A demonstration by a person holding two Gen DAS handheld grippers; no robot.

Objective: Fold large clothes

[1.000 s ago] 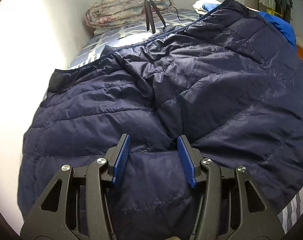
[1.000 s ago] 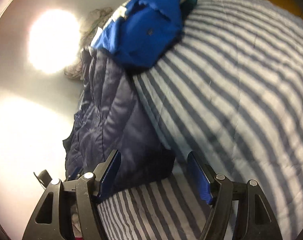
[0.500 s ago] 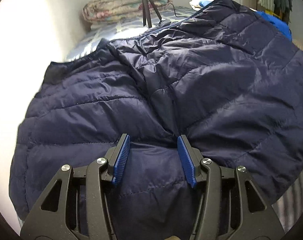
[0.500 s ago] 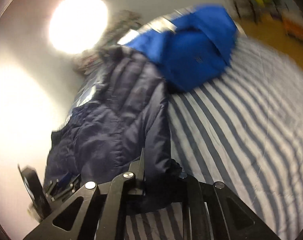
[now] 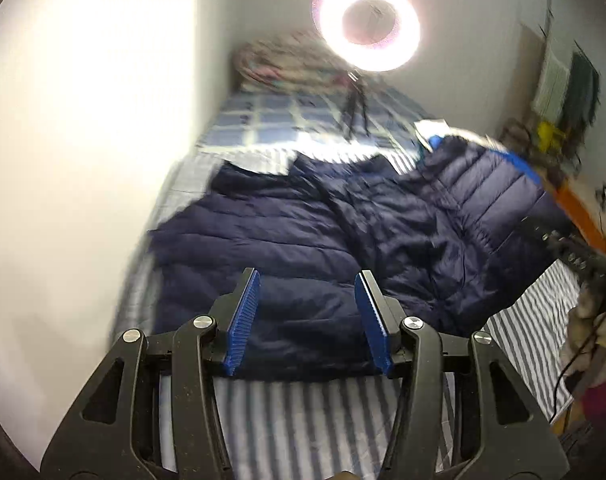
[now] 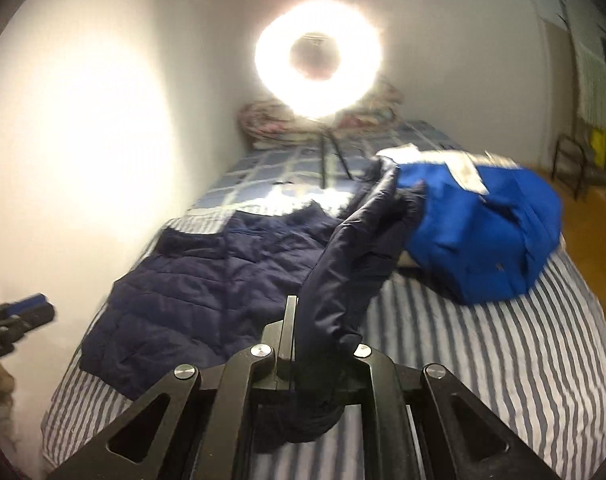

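Observation:
A dark navy quilted jacket (image 5: 303,240) lies spread on the striped bed, its hem toward me. My left gripper (image 5: 307,312) hovers above the hem, open, with nothing between its blue pads (image 5: 243,320). In the right wrist view my right gripper (image 6: 323,344) is shut on the cuff end of the jacket's sleeve (image 6: 355,248), which is lifted off the bed and runs up toward the shoulder. The jacket's body (image 6: 207,280) stays flat to the left. The left gripper (image 6: 19,316) shows blurred at the left edge there.
A bright blue garment (image 6: 483,240) is heaped on the striped sheet (image 6: 483,360) beside the jacket. A ring light on a tripod (image 5: 369,26) and a folded floral quilt (image 5: 279,64) stand at the bed's head. A white wall (image 5: 83,160) runs along the left; wooden floor (image 6: 583,220) lies to the right.
My right gripper shut on the sleeve end and lifted it off the bed. My left gripper, still open, rose and drew back from the jacket to beyond its hem.

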